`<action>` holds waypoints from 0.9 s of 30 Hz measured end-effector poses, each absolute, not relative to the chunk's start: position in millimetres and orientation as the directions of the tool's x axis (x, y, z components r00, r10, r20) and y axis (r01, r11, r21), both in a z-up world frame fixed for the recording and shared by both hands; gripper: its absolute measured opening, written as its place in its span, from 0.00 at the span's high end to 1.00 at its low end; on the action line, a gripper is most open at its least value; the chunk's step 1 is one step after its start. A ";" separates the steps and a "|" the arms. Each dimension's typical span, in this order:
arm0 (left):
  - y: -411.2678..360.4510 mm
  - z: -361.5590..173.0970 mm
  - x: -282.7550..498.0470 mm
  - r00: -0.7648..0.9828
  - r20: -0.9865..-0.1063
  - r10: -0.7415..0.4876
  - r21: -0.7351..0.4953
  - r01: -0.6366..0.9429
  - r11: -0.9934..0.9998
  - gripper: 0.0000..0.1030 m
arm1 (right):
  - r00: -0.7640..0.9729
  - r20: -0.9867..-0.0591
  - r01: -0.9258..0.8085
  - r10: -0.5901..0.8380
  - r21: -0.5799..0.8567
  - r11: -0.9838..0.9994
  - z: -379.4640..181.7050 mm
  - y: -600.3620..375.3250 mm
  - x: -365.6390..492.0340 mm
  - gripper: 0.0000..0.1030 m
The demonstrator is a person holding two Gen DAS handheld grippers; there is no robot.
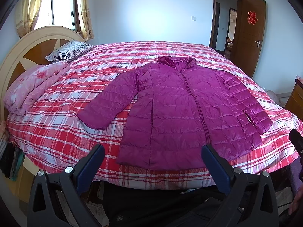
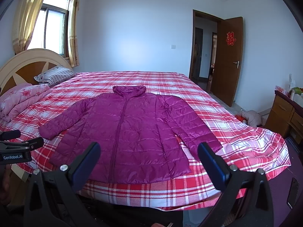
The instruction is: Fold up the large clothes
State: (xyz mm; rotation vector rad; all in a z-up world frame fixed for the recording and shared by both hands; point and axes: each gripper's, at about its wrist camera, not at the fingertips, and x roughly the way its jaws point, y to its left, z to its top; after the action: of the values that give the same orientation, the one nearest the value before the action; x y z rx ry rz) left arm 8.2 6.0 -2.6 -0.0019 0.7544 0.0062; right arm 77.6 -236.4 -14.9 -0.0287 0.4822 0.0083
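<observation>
Nearest, left gripper and right gripper hover with fingers spread wide, empty, short of the bed edge. Beyond, purple puffer jacket lies flat, zipped, sleeves angled outward. Risk: its glossy shell may slip from a shallow pinch, and trapped air could spring folds open.

Pale blue-white walls enclose a bedroom. A bed under a red-and-white plaid sheet fills the middle, its cream and brown headboard at the left. Behind the headboard, daylight enters a window hung with yellow curtains. At the far right a brown door stands open, bearing a red paper ornament. A wooden cabinet sits at the right edge.
</observation>
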 end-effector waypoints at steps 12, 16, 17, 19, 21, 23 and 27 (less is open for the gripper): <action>6.8 -18.8 27.7 0.699 -0.716 0.002 0.027 0.024 0.999 0.01 | 0.877 -0.479 -0.054 0.044 -0.008 0.998 -25.4 -241.9 86.0 0.00; 5.9 -27.0 53.3 0.723 -0.689 0.038 0.102 0.045 0.994 0.01 | 0.858 -0.502 -0.110 0.111 0.030 0.993 -37.0 -259.4 108.3 0.00; 5.9 -29.7 62.4 0.736 -0.676 0.049 0.120 0.045 0.992 0.01 | 0.856 -0.506 -0.095 0.101 0.038 0.995 -42.3 -271.4 119.6 0.00; 5.9 -37.2 84.7 0.756 -0.650 0.078 0.162 0.038 0.986 0.01 | 0.851 -0.521 -0.032 0.062 0.065 0.997 -52.7 -296.9 139.4 0.00; 7.7 -47.8 111.1 0.759 -0.645 0.088 0.181 0.039 0.983 0.01 | 0.845 -0.533 0.022 0.042 0.113 0.993 -65.4 -327.9 160.7 0.00; 11.1 -61.0 140.0 0.742 -0.662 0.107 0.188 0.026 0.982 0.01 | 0.813 -0.582 0.111 -0.012 0.134 0.985 -81.9 -362.6 187.6 0.00; 16.7 -85.3 188.2 0.725 -0.673 0.148 0.204 -0.011 0.979 0.01 | 0.742 -0.666 0.257 -0.075 0.179 0.950 -112.3 -427.2 231.4 0.00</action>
State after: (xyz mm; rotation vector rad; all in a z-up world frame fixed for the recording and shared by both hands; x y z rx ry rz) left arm 188.2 16.7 -85.3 0.1913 0.7560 0.0886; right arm 231.4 -427.2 -112.3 0.2679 0.7133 -0.1842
